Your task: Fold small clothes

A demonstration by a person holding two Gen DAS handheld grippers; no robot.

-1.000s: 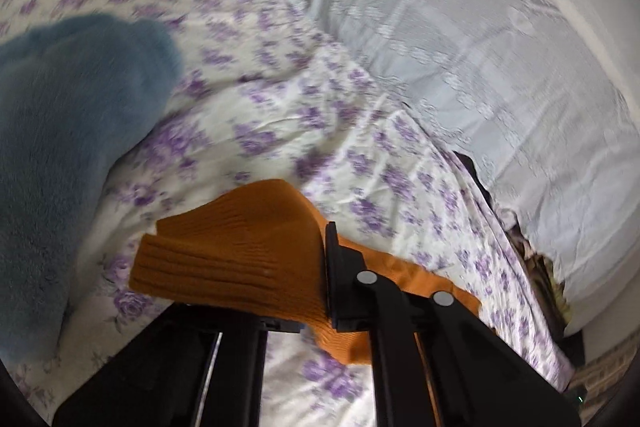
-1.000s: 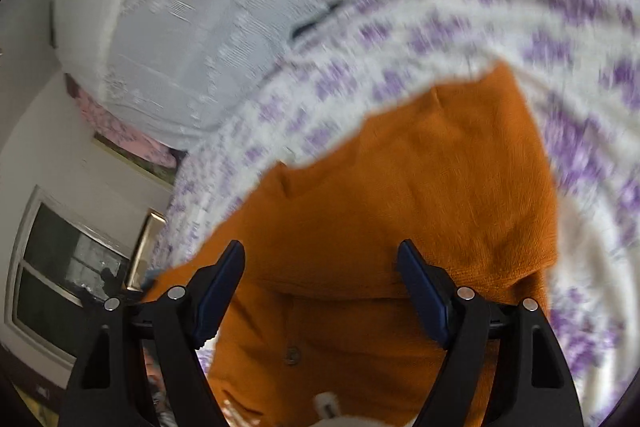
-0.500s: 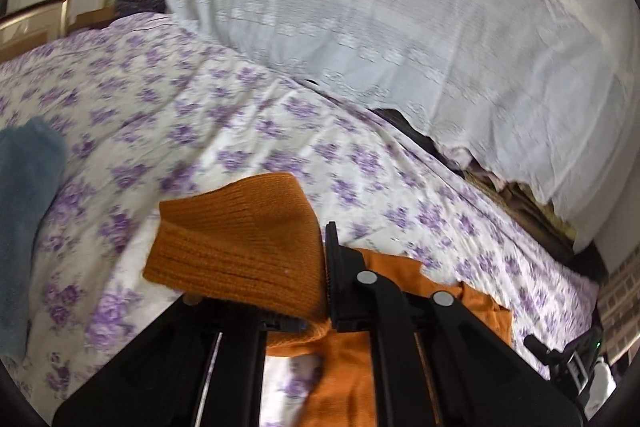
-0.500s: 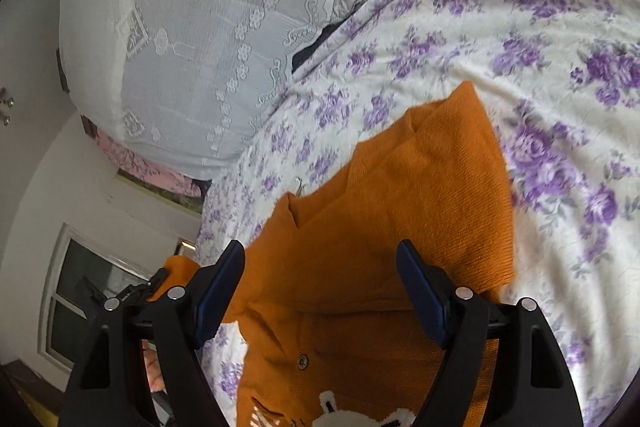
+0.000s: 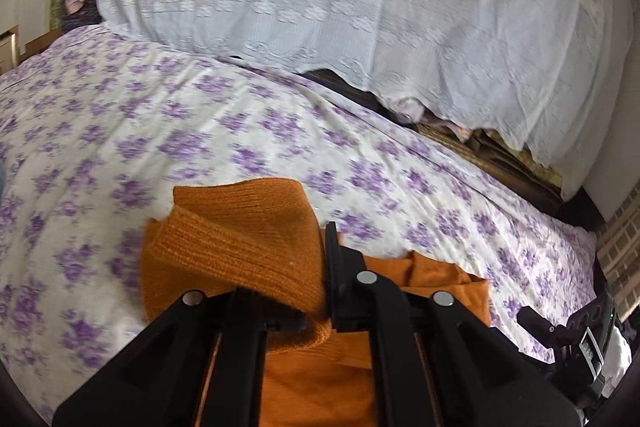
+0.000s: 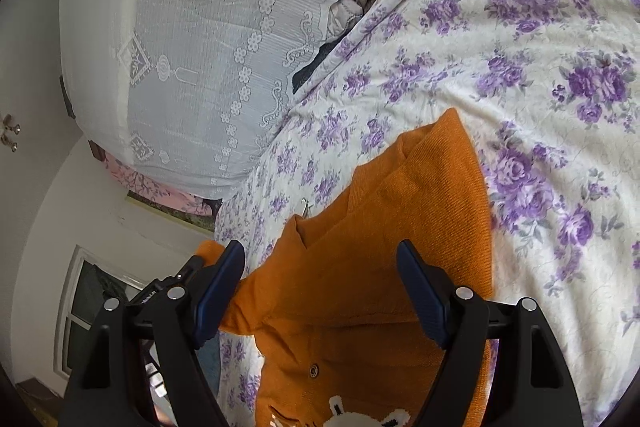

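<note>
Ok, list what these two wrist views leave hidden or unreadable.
- Left wrist view: the orange sweater runs under the left gripper and off the bottom edge.
- Right wrist view: the white knitted motif is cut off by the bottom edge.
- Left wrist view: the floral bedsheet print is motion-blurred.

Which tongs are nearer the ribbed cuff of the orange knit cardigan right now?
Left. The left tongs are shut on the ribbed cuff, holding it above the floral sheet. The right tongs hover open over the cardigan's body, apart from the cuff.
</note>
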